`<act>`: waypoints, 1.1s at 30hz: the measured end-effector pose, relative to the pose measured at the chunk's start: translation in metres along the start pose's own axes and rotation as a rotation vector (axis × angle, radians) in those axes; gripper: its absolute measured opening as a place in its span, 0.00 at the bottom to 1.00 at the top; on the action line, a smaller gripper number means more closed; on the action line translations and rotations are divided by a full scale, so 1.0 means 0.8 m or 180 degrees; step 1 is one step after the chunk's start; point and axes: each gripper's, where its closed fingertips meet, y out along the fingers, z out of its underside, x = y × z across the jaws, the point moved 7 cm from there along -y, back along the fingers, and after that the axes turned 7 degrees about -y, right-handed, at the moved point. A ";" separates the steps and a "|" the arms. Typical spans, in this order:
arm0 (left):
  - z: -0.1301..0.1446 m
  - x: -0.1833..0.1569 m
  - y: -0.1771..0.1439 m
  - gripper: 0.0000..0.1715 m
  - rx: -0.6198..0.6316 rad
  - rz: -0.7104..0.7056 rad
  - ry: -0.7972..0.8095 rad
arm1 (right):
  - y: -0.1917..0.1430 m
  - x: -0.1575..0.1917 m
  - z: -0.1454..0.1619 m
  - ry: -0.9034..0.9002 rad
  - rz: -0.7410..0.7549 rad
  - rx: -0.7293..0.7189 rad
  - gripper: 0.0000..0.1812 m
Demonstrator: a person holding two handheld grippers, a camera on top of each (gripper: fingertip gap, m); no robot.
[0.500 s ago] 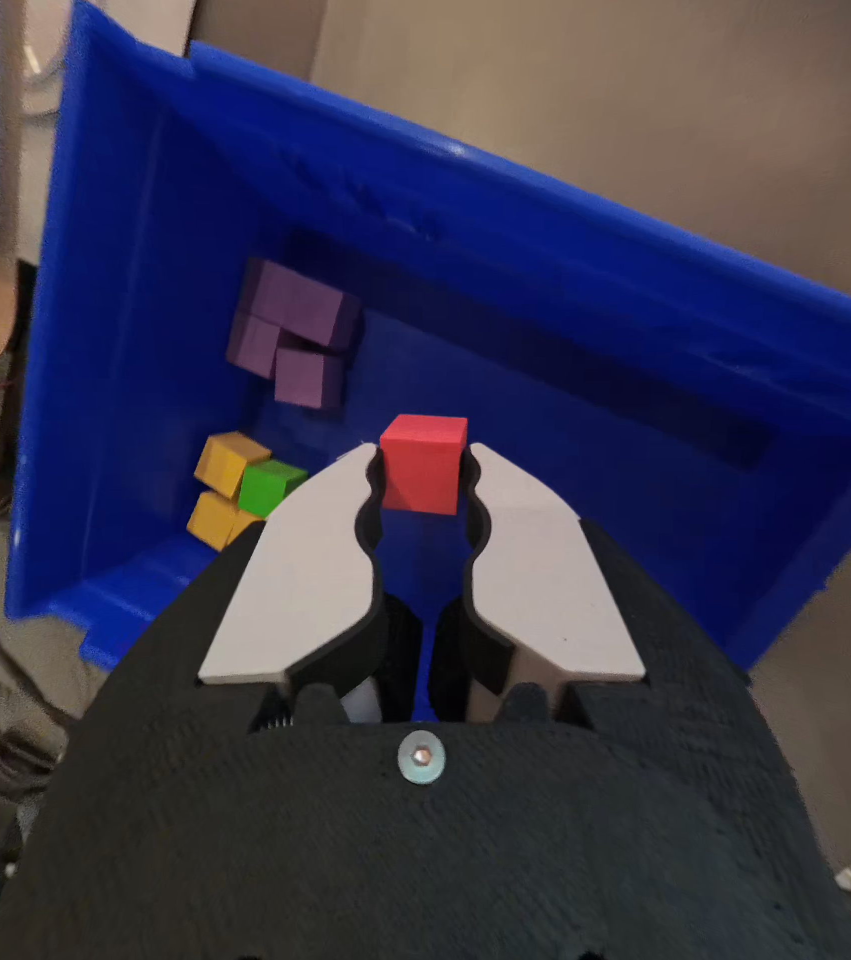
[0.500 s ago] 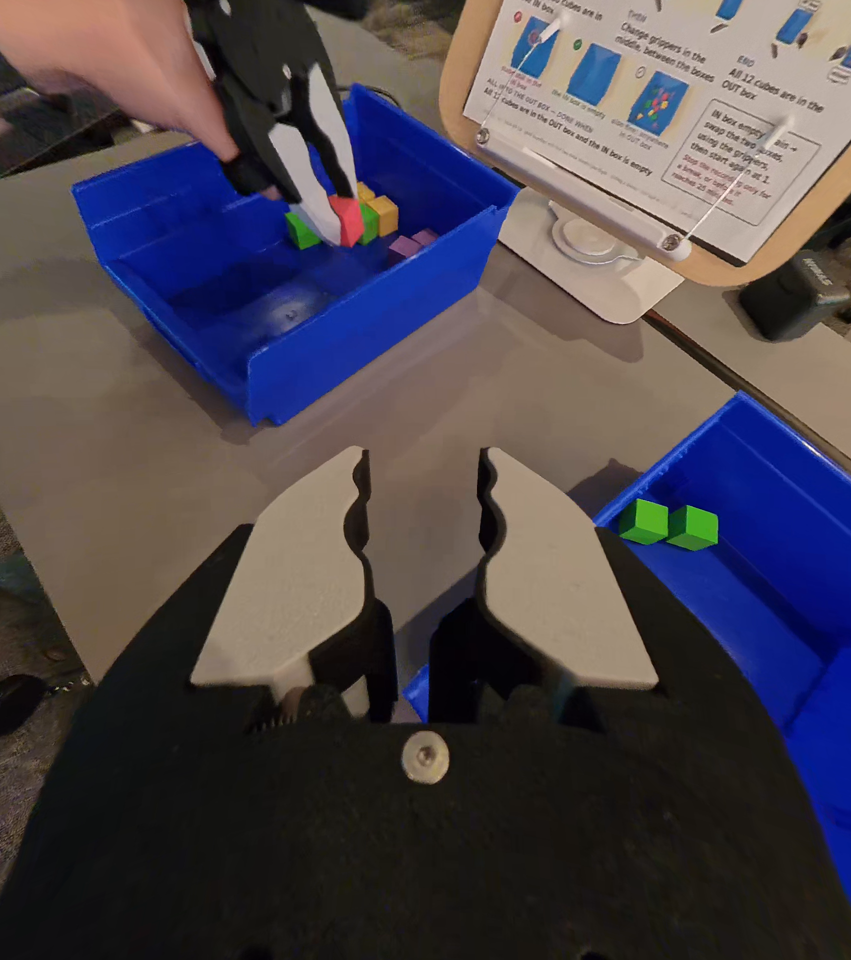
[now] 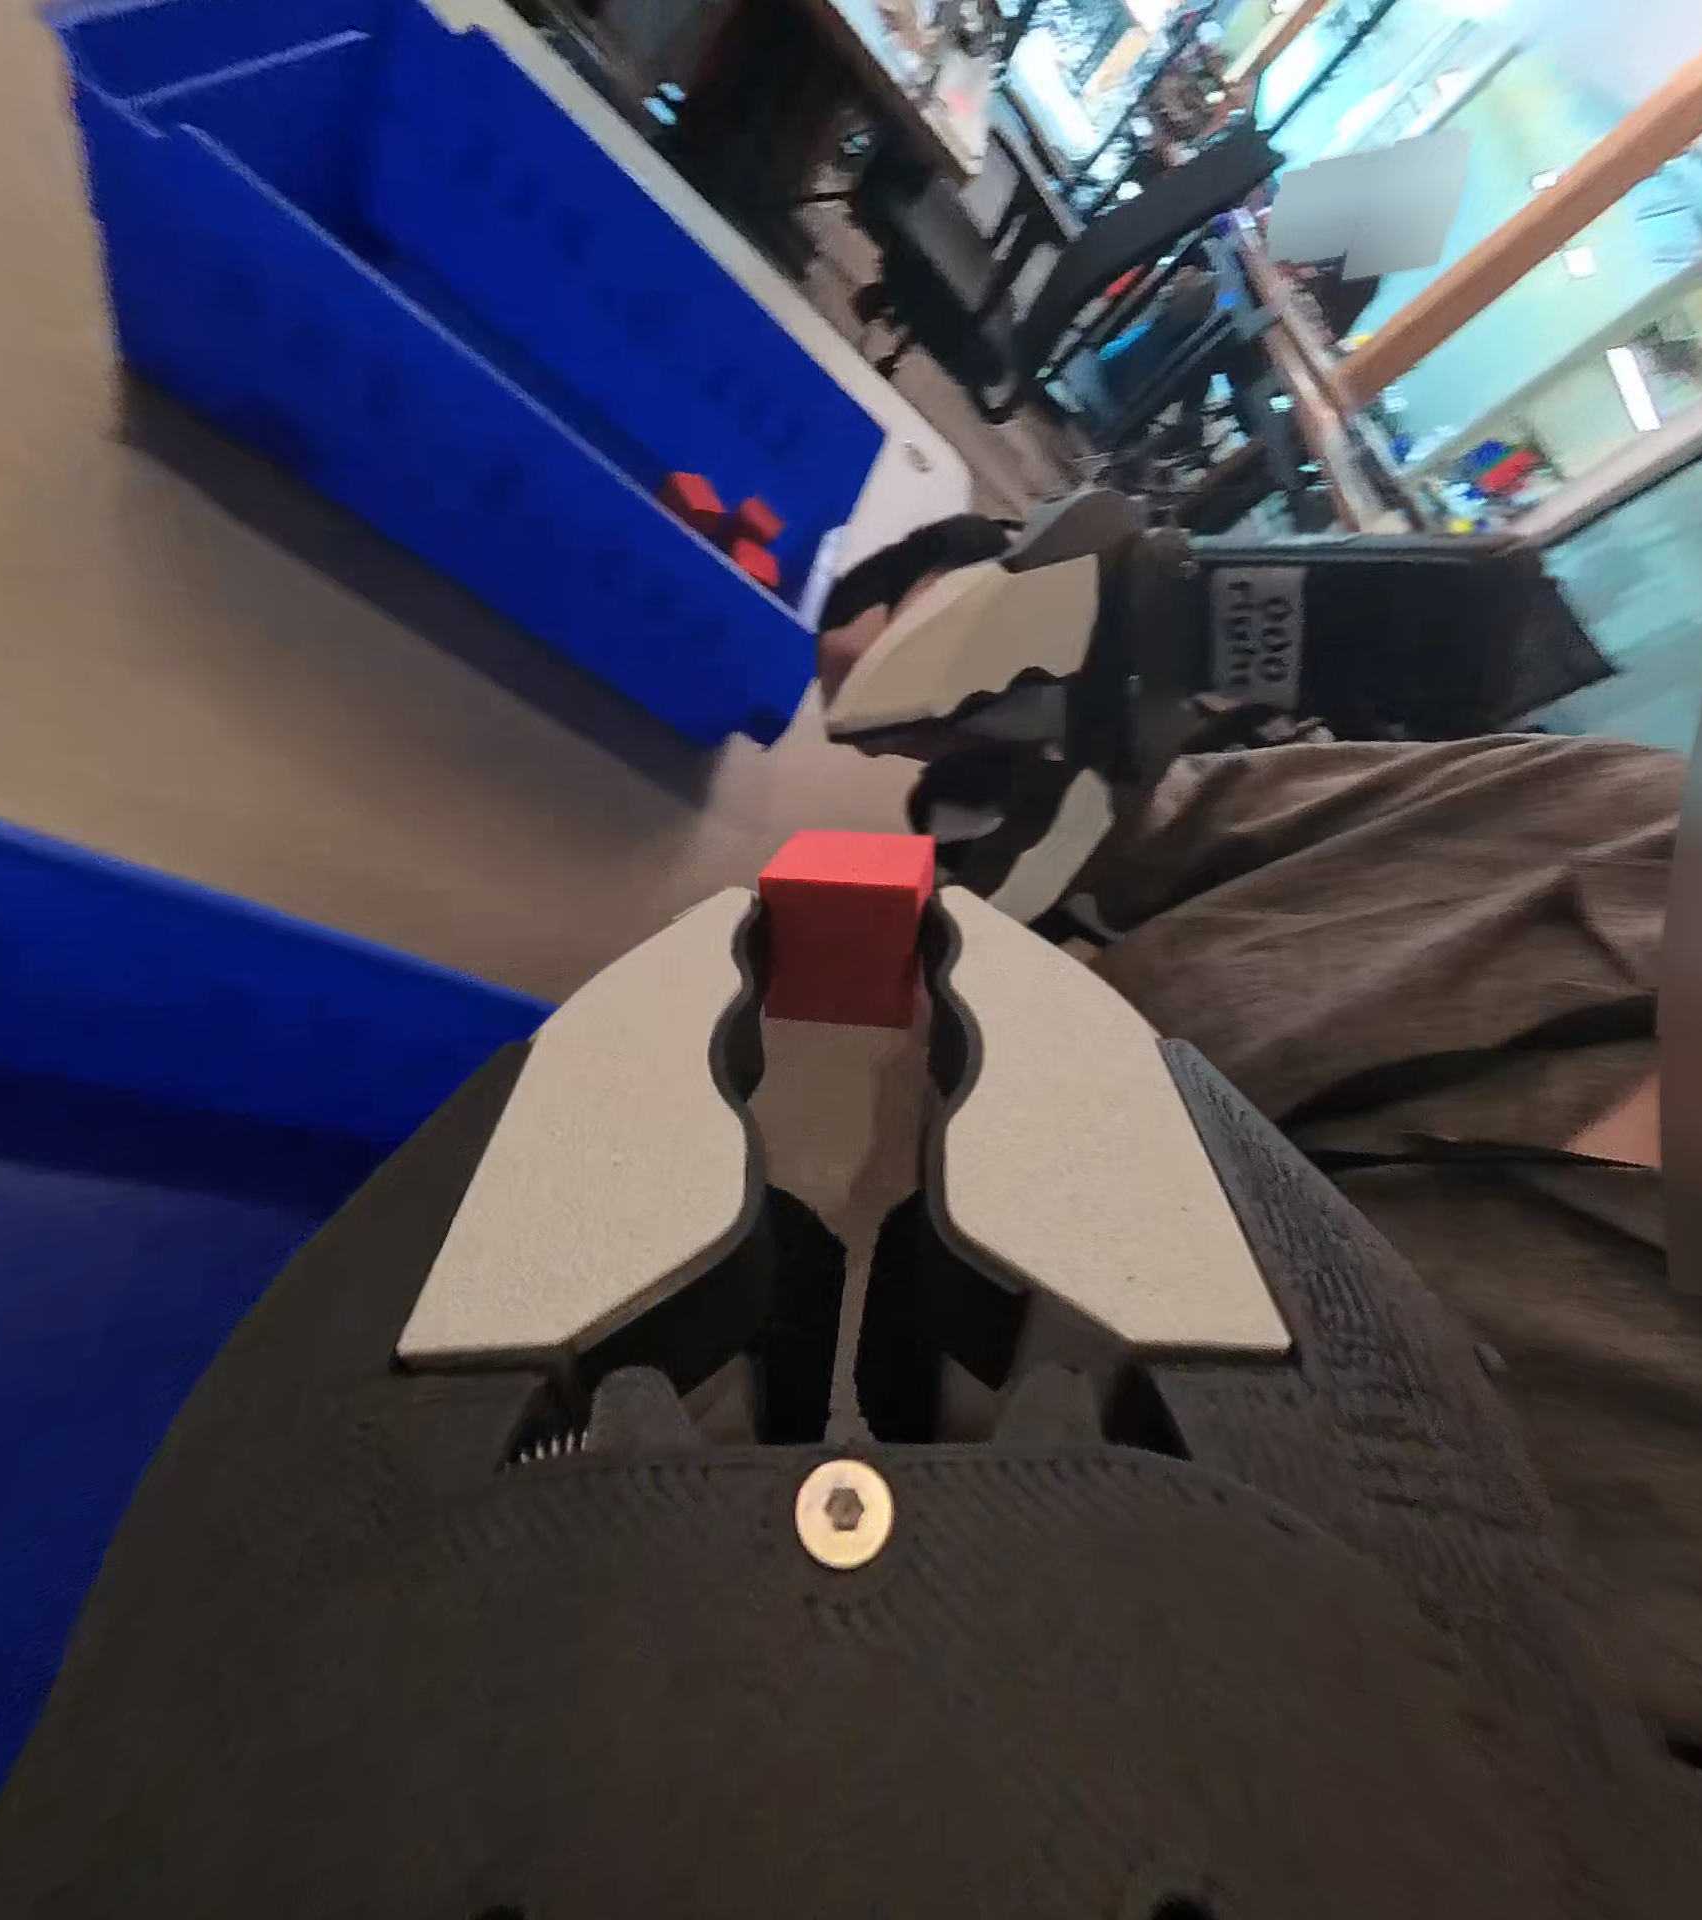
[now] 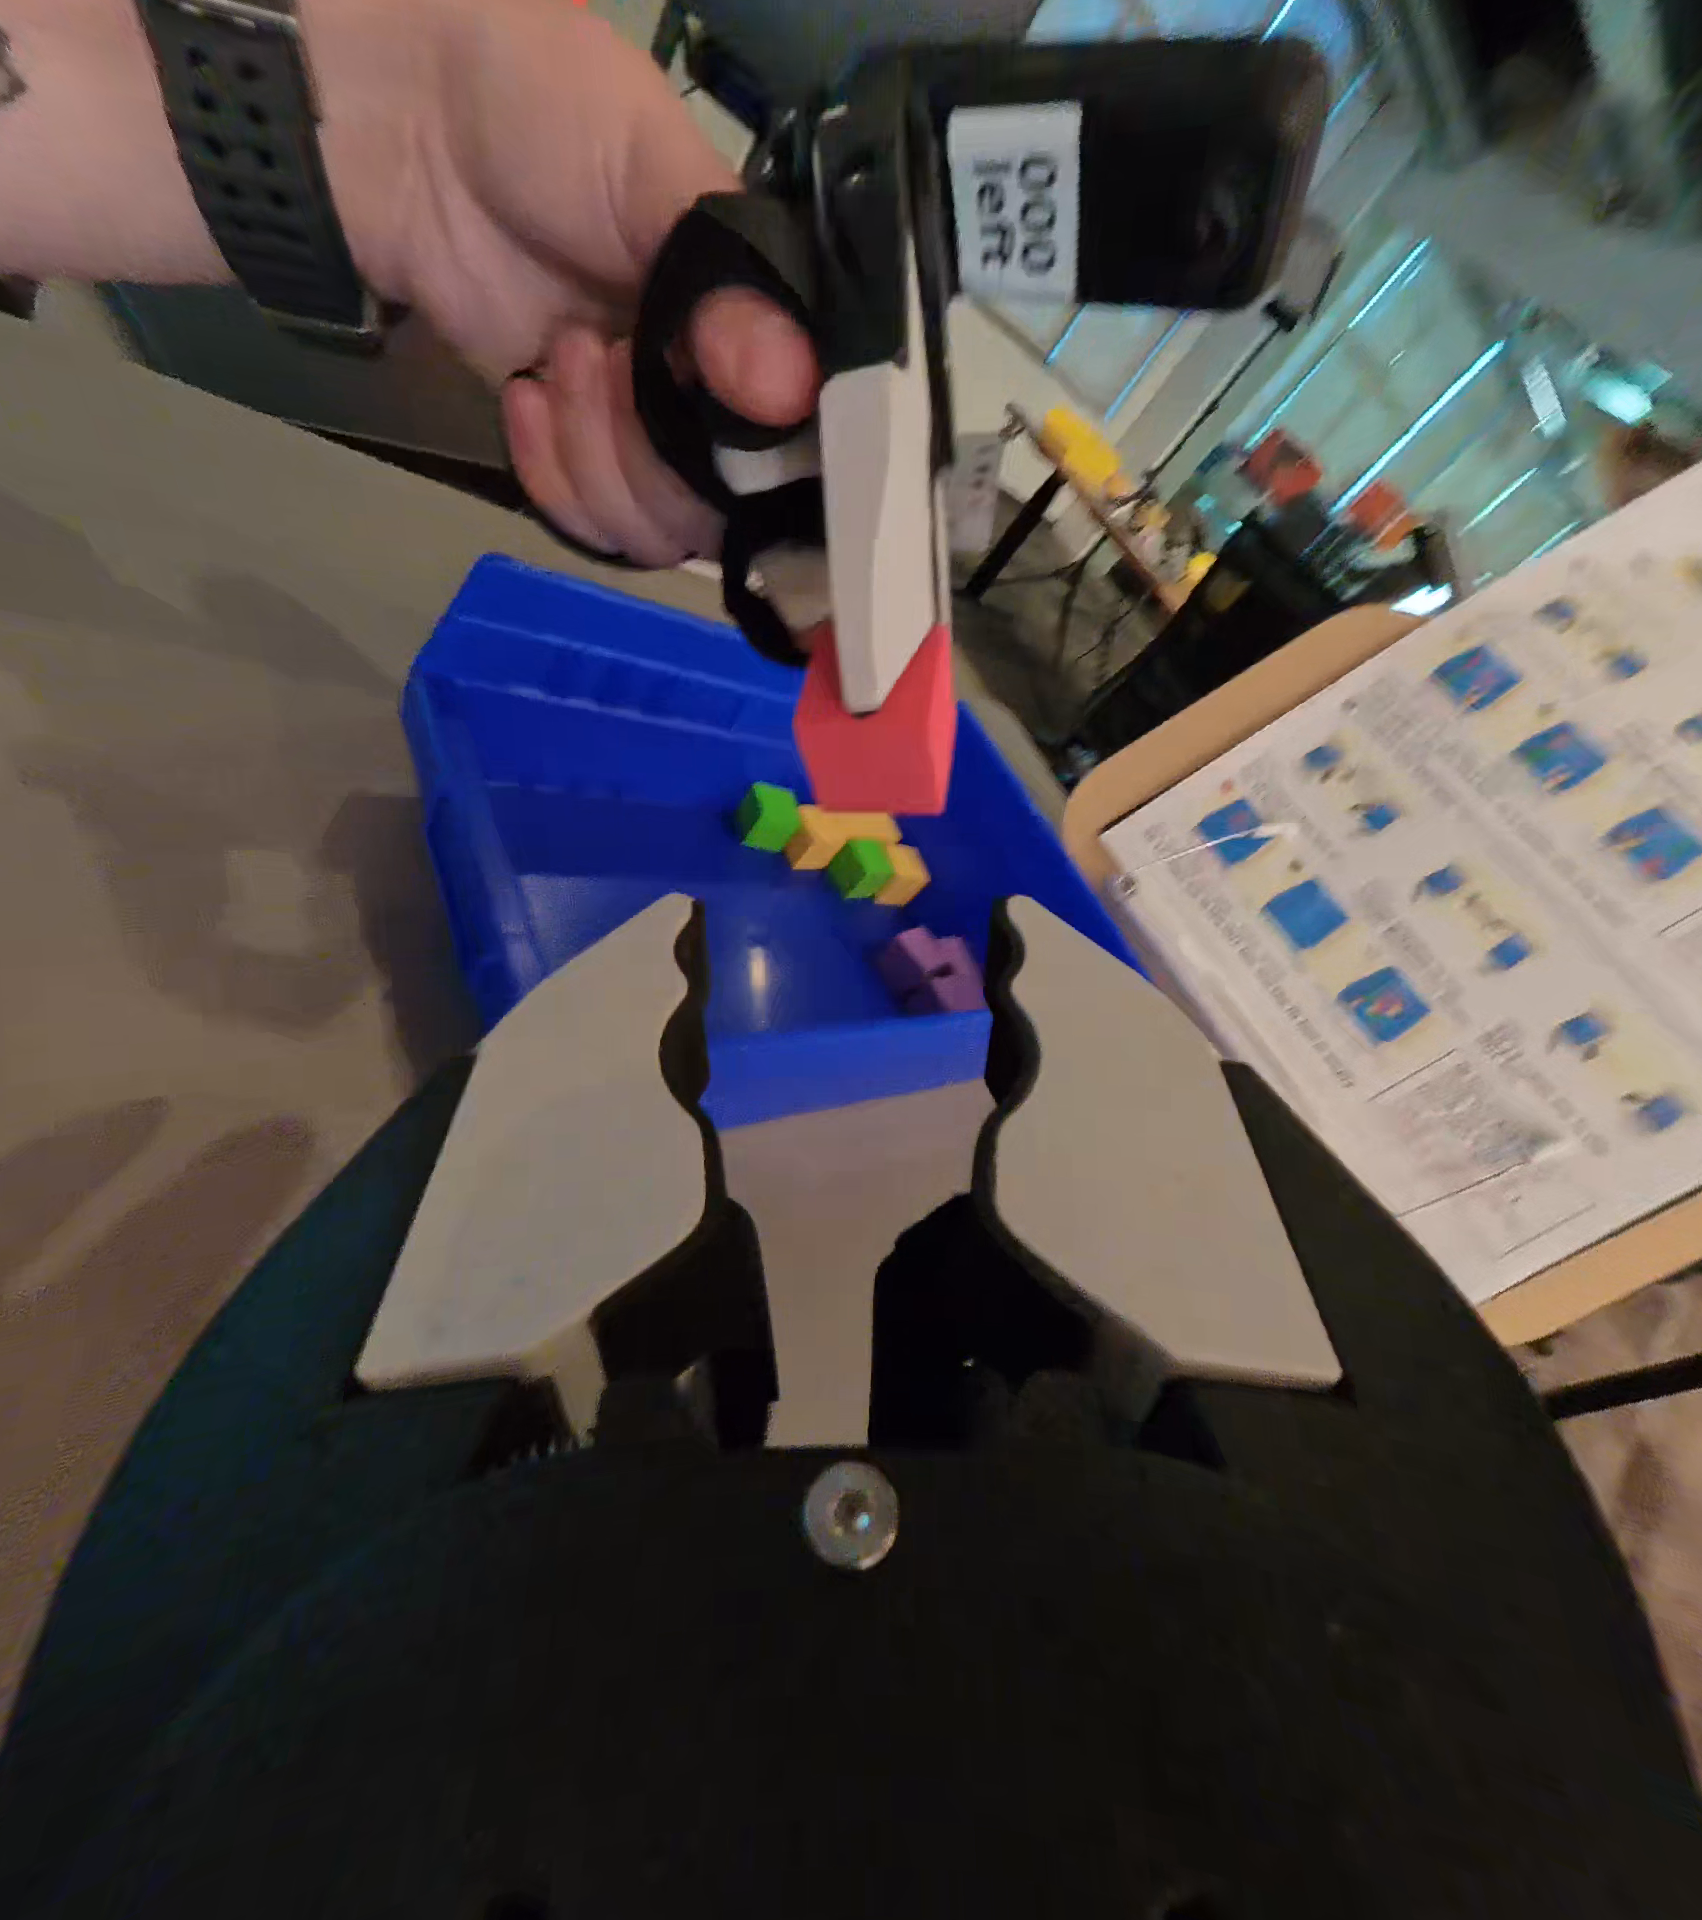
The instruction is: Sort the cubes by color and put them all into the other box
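Note:
My left gripper (image 3: pixel 845 920) is shut on a red cube (image 3: pixel 845 935) and holds it in the air above the table, beside the near blue bin (image 3: pixel 99 987). The right gripper (image 3: pixel 920 810) faces it a short way ahead, jaws apart. In the right wrist view my right gripper (image 4: pixel 842 914) is open and empty. Ahead of it a hand (image 4: pixel 514 260) holds the left gripper (image 4: pixel 873 717) with the red cube (image 4: pixel 878 758) above a blue bin (image 4: pixel 566 727). That bin holds green cubes (image 4: pixel 766 816), yellow cubes (image 4: pixel 831 831) and purple cubes (image 4: pixel 930 971).
A second blue bin (image 3: pixel 514 364) with red cubes (image 3: pixel 722 520) stands farther off on the grey table (image 3: pixel 203 675). A wooden board with a printed sheet (image 4: pixel 1449 883) stands to the right of the bin. A person's dark clothing (image 3: pixel 1398 935) fills the right side.
My left gripper has lifted the red cube out of the bin and swung it toward the right gripper. My right gripper has turned toward the bin and opened wider.

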 end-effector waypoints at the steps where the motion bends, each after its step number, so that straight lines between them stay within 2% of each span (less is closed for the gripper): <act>1: 0.001 -0.005 0.003 0.17 0.0024 0.0095 -0.0015 | 0.001 -0.001 -0.004 -0.0100 0.0080 -0.0045 0.28; 9: 0.002 -0.019 0.024 0.17 0.0047 0.0350 -0.0100 | 0.004 -0.002 -0.025 -0.0408 0.0280 -0.0172 0.23; 11: 0.002 -0.018 0.029 0.17 0.0033 0.0366 -0.0127 | 0.004 0.002 -0.025 -0.0455 0.0250 -0.0164 0.15; 17: 0.001 -0.015 0.038 0.17 -0.0127 0.0405 -0.0153 | -0.002 0.001 -0.018 -0.0470 0.0327 -0.0125 0.15; 21: -0.010 -0.019 0.037 0.29 -0.0469 0.0313 -0.0028 | -0.009 -0.001 -0.011 -0.0402 0.0312 -0.0085 0.15; 24: -0.015 -0.021 0.033 0.34 -0.0663 0.0000 0.0152 | -0.025 -0.008 -0.004 -0.0215 0.0250 0.0003 0.15; 29: -0.014 -0.035 0.019 0.34 -0.0936 -0.0734 0.0649 | -0.089 -0.048 0.013 0.0229 0.0121 0.0619 0.15; 31: -0.010 -0.040 0.014 0.32 -0.0988 -0.0990 0.0780 | -0.121 -0.072 0.029 0.0519 0.0048 0.1090 0.15; 33: -0.007 -0.047 0.010 0.30 -0.1028 -0.1101 0.0859 | -0.149 -0.091 0.061 0.0959 -0.0164 0.1747 0.15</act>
